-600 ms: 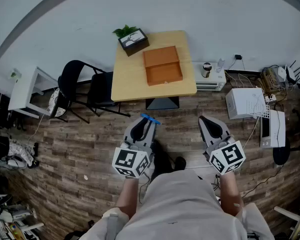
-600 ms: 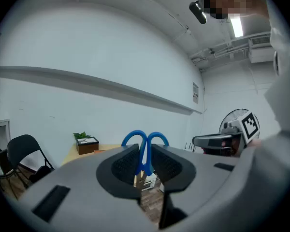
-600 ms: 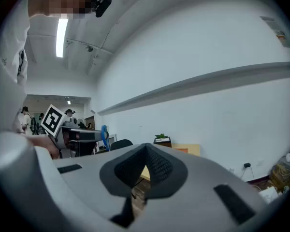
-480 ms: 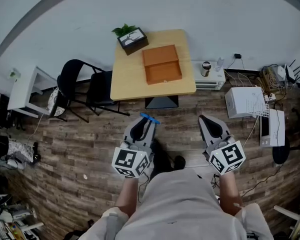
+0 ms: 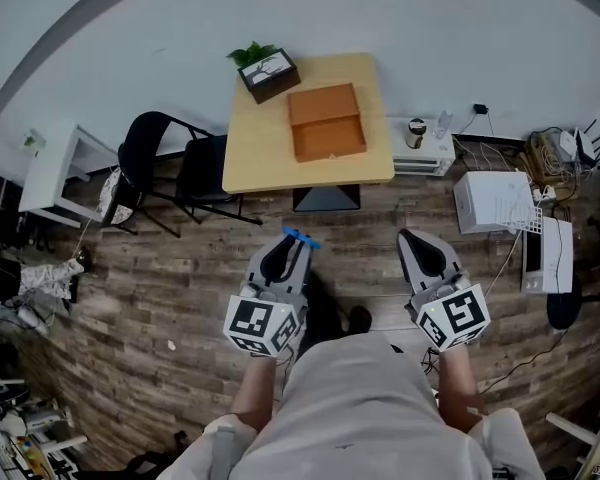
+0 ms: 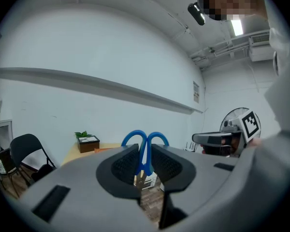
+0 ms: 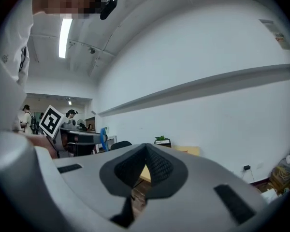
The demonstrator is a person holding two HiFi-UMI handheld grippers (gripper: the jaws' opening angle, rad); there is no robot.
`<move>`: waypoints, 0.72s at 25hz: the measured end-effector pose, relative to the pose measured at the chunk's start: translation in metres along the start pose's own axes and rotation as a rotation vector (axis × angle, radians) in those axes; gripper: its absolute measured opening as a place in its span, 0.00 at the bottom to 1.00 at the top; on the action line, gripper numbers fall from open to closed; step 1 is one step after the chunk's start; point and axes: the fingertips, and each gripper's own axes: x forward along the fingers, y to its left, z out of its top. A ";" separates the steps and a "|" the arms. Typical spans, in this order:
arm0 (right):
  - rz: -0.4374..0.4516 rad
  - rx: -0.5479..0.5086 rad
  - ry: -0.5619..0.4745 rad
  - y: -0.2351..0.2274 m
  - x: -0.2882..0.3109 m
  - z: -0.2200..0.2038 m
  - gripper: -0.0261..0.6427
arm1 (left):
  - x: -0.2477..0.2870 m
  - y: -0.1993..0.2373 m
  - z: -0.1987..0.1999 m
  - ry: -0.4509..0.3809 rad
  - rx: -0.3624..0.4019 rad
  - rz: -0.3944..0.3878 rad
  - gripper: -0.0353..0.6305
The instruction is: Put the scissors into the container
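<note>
Blue-handled scissors [image 6: 145,144] stick up from my left gripper [image 6: 144,166], which is shut on them; in the head view the blue handles [image 5: 301,237] poke out past the left gripper [image 5: 284,253]. My right gripper [image 5: 421,250] is shut with nothing in it, its jaws pressed together in the right gripper view [image 7: 144,168]. The container, an orange-brown open box [image 5: 326,123], lies on the light wooden table [image 5: 260,148] well ahead of both grippers. Both grippers hover over the wood floor, short of the table.
A potted plant in a dark box [image 5: 264,71] stands on the table's far left corner. Black chairs [image 5: 170,173] stand left of the table, a white side table [image 5: 55,173] further left. White appliances and cables [image 5: 500,203] crowd the right. A low white unit [image 5: 420,153] sits by the table.
The view has shifted slightly forward: the table and box sit a little higher in the head view. Both grippers keep their hold and positions.
</note>
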 end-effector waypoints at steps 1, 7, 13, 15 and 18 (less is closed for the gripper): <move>0.009 -0.001 0.008 0.001 0.000 -0.003 0.04 | -0.001 -0.001 -0.001 -0.001 -0.002 0.005 0.17; 0.029 0.025 0.047 0.000 -0.005 -0.016 0.04 | -0.003 -0.008 -0.005 0.007 -0.004 0.017 0.17; 0.023 0.026 0.061 -0.004 0.007 -0.019 0.04 | 0.002 0.003 -0.007 0.016 -0.009 0.017 0.17; 0.021 0.027 0.064 -0.005 0.013 -0.020 0.04 | 0.006 0.009 -0.008 0.019 -0.014 0.017 0.17; 0.022 0.023 0.073 -0.005 0.024 -0.022 0.04 | 0.013 0.020 -0.011 0.024 -0.020 0.014 0.17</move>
